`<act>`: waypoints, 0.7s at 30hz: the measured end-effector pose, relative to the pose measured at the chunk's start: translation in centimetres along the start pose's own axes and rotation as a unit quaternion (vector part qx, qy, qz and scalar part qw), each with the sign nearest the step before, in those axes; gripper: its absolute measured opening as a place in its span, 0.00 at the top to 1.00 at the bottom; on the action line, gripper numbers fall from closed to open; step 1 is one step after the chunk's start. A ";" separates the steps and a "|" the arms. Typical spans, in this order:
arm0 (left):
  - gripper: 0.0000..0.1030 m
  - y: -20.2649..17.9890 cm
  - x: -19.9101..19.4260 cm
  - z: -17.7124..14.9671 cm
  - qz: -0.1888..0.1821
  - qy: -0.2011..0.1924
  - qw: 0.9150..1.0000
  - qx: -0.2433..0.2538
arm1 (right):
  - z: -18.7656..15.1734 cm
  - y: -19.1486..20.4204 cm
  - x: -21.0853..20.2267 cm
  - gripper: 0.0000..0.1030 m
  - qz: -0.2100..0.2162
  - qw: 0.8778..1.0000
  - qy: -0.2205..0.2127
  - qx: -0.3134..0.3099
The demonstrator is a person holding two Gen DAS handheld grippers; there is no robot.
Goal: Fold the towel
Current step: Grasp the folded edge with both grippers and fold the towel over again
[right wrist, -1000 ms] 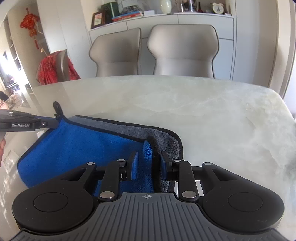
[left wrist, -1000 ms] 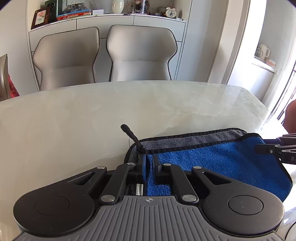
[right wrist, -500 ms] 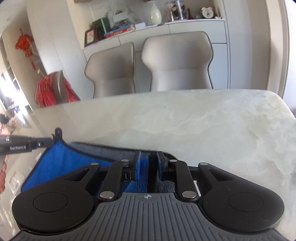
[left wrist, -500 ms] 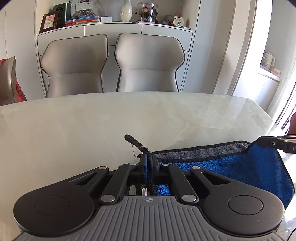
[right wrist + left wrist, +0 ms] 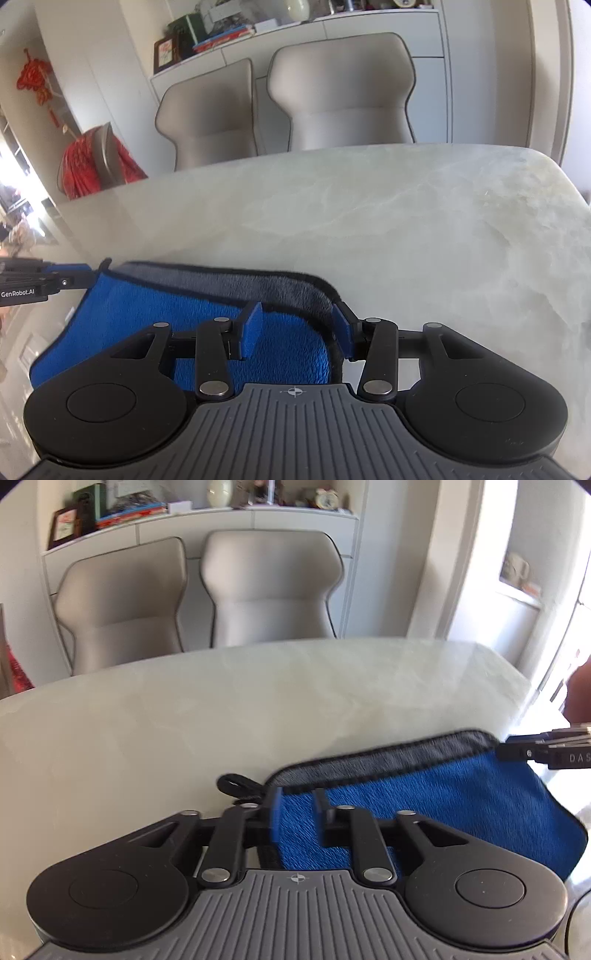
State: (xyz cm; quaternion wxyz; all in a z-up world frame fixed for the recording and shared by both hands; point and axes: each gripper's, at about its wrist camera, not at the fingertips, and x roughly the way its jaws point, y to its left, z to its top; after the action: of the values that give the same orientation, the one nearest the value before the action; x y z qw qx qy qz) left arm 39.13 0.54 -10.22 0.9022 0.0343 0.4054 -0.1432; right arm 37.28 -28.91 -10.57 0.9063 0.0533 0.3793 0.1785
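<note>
A towel, blue on one side and grey on the other with a black hem, lies folded on the pale marble table. In the left wrist view the blue layer lies over the grey one, and a black hanging loop sticks out at the left corner. My left gripper is open over that corner. In the right wrist view the towel shows its rounded right corner. My right gripper is open wide around that corner. Each gripper's fingertip shows at the edge of the other's view.
Two beige chairs stand at the table's far side before a white cabinet with books, a vase and a clock. A chair with a red cloth stands at the left. The table's right edge curves close by.
Both grippers were shut on the towel's near corners half a second ago. Now both have opened and the towel lies flat on the table, blue layer over grey.
</note>
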 end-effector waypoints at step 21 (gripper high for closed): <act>0.94 -1.3 -0.1 -0.9 0.020 -0.014 0.999 0.024 | -2.2 5.1 -0.7 0.87 -0.031 0.988 -0.013 -0.149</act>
State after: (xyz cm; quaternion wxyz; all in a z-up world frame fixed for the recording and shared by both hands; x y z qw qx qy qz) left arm 38.07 -0.50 -10.72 0.9093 0.0622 0.3886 -0.1352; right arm 33.83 -24.47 -10.42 0.9140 -0.0921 0.3379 0.2046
